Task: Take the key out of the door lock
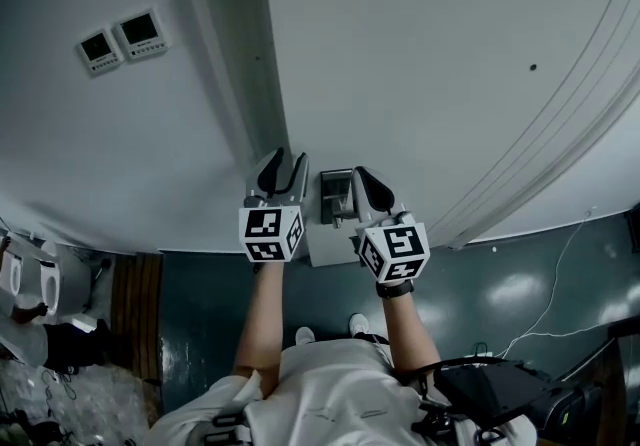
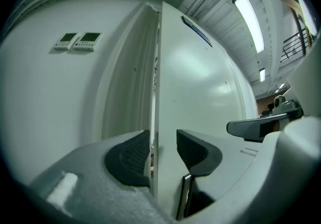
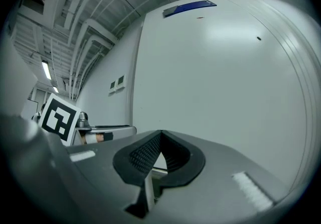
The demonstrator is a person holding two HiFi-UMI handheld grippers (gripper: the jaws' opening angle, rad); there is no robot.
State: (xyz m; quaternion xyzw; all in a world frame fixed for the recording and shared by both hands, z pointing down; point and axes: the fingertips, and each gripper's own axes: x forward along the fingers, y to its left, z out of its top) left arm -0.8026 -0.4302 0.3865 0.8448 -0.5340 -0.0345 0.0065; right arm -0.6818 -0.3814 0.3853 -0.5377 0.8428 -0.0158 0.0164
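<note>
In the head view a white door [image 1: 430, 64] carries a dark metal lock plate [image 1: 337, 196] near its edge. I cannot make out the key. My left gripper [image 1: 286, 166] is open at the door's edge, left of the plate. In the left gripper view its jaws [image 2: 163, 140] straddle that edge [image 2: 157, 92] without pressing on it, and the lever handle [image 2: 261, 126] juts out on the right. My right gripper [image 1: 362, 176] is just right of the plate. Its pads [image 3: 160, 136] meet with nothing visible between them, and the handle [image 3: 108, 130] is at its left.
Two small wall control panels [image 1: 122, 39] hang left of the door frame [image 1: 245, 64]. A blue sign [image 3: 189, 7] sits high on the door. Below are a dark floor [image 1: 500, 284], a white cable [image 1: 555, 294], the person's white shoes [image 1: 358, 322] and clutter at the lower left [image 1: 40, 334].
</note>
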